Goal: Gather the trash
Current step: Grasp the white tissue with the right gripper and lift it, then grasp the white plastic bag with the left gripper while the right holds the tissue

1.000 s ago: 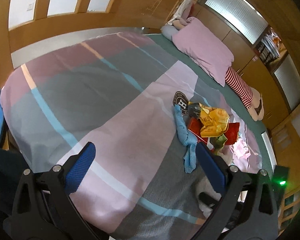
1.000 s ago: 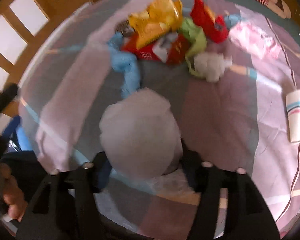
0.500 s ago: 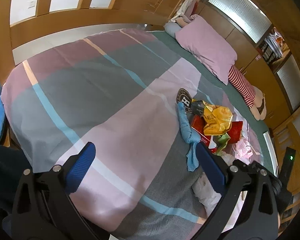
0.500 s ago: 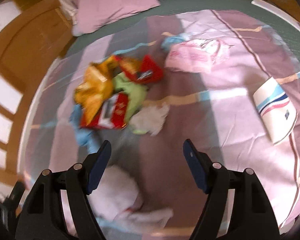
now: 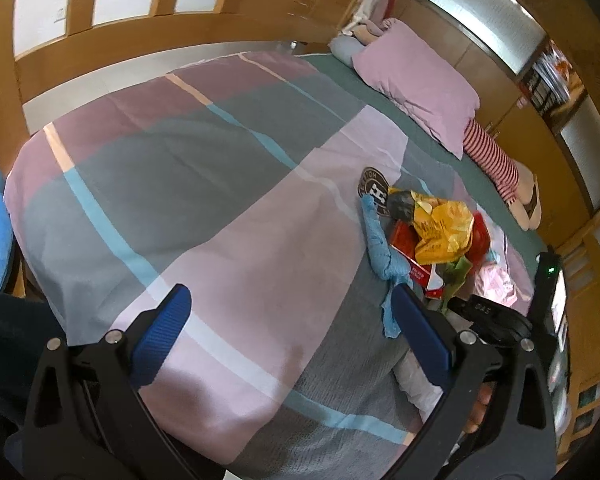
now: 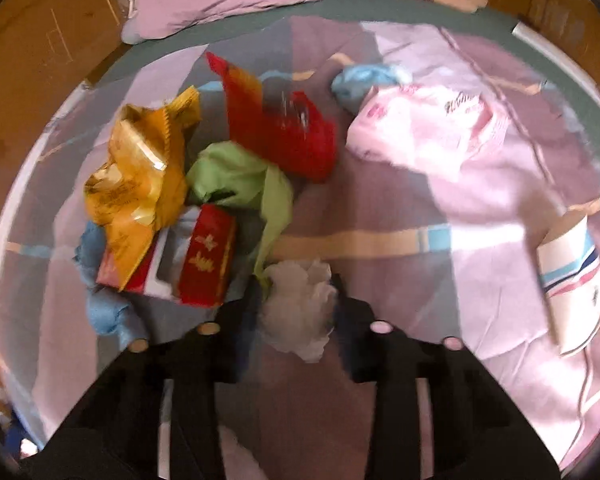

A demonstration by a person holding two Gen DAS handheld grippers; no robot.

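Bed quilt [image 6: 380, 208]: 1 yellow wrapper [image 6: 140, 176], 2 red packets, 1 paper cup [image 6: 572, 280]. Right gripper [image 6: 296, 320] closing around white tissue wad [image 6: 300, 304]; grip unconfirmed, blurred. Left gripper [image 5: 288, 328] spread wide, holding nothing.

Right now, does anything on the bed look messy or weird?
Yes. Crumpled wrappers are heaped on the striped quilt: a yellow foil snack bag, a red packet and a green plastic scrap. A white crumpled tissue lies between the right hand-held gripper fingers. A paper cup lies tipped on its side.

Daylit room, left wrist view sharp, right wrist view motion-blurred and washed out, fisheye bending, dark corners
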